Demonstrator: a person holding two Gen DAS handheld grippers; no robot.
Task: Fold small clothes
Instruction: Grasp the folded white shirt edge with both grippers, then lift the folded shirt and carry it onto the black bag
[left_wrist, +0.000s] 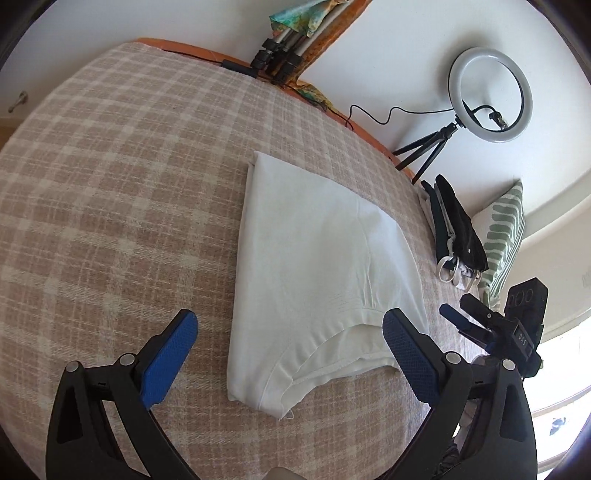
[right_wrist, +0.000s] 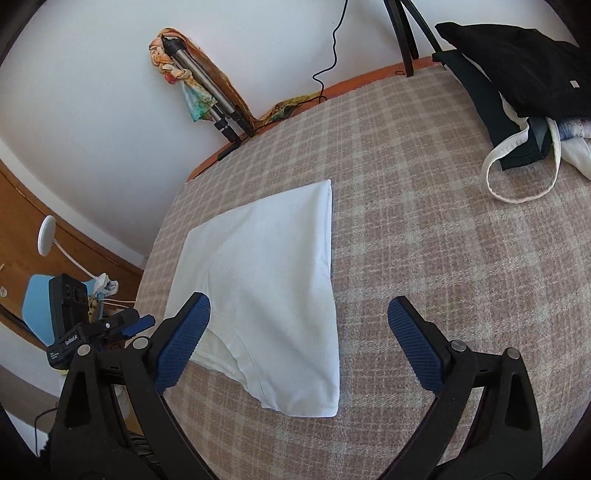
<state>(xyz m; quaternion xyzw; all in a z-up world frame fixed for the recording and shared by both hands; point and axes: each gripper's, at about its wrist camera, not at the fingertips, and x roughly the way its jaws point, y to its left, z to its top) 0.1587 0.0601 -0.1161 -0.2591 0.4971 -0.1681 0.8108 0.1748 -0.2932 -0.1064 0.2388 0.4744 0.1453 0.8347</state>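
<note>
1. A white shirt (left_wrist: 314, 266) is seen lying folded lengthwise on the checked blanket (left_wrist: 110, 184), well apart from the dark pile (right_wrist: 524, 74).
2. Both the left gripper (left_wrist: 290, 343) and right gripper (right_wrist: 299, 332) are held above it, fingers apart, nothing gripped.
3. Only the top layer might be pinched (the hem layers are loose), so the fold could be pulled askew.

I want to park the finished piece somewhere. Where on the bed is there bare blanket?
Bare plaid blanket lies left of the white garment, out to the far edge. A narrower bare strip runs between the garment and the dark clothes pile. It is crowded at that pile and at the tripod legs along the wall.
</note>
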